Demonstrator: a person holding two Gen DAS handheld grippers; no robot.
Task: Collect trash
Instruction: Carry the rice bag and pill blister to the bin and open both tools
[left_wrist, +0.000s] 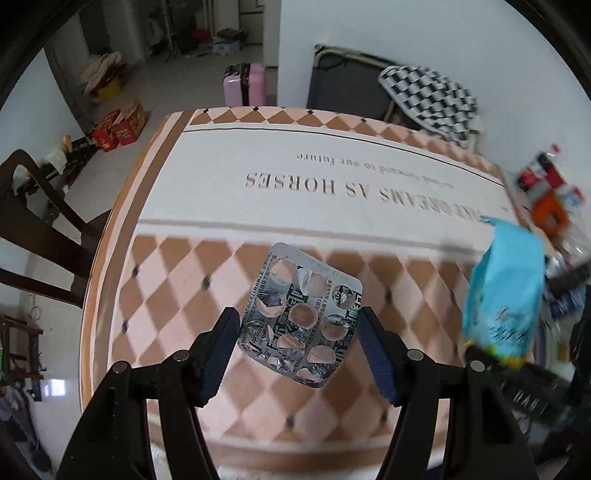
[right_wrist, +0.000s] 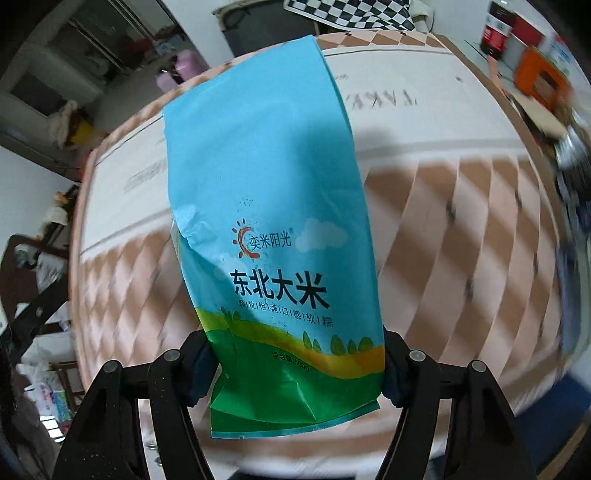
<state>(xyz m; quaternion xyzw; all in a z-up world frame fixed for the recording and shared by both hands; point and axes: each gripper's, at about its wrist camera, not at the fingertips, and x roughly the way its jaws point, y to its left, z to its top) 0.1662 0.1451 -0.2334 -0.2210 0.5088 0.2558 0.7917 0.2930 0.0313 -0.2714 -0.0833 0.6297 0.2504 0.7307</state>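
My left gripper (left_wrist: 299, 325) is shut on an empty silver blister pack (left_wrist: 301, 314), pinching its two side edges and holding it above the table (left_wrist: 184, 280). My right gripper (right_wrist: 295, 362) is shut on a flat blue and green rice bag (right_wrist: 273, 229), gripped near its bottom and standing up in front of the camera. The same bag (left_wrist: 504, 291) shows blurred at the right of the left wrist view.
The table has a pink and brown diamond cloth with a white lettered band (left_wrist: 295, 177). Boxes and a dark bottle (right_wrist: 496, 31) crowd its right end. A dark wooden chair (left_wrist: 40, 236) stands at the left. A checkered cloth (left_wrist: 432, 96) lies beyond the far edge.
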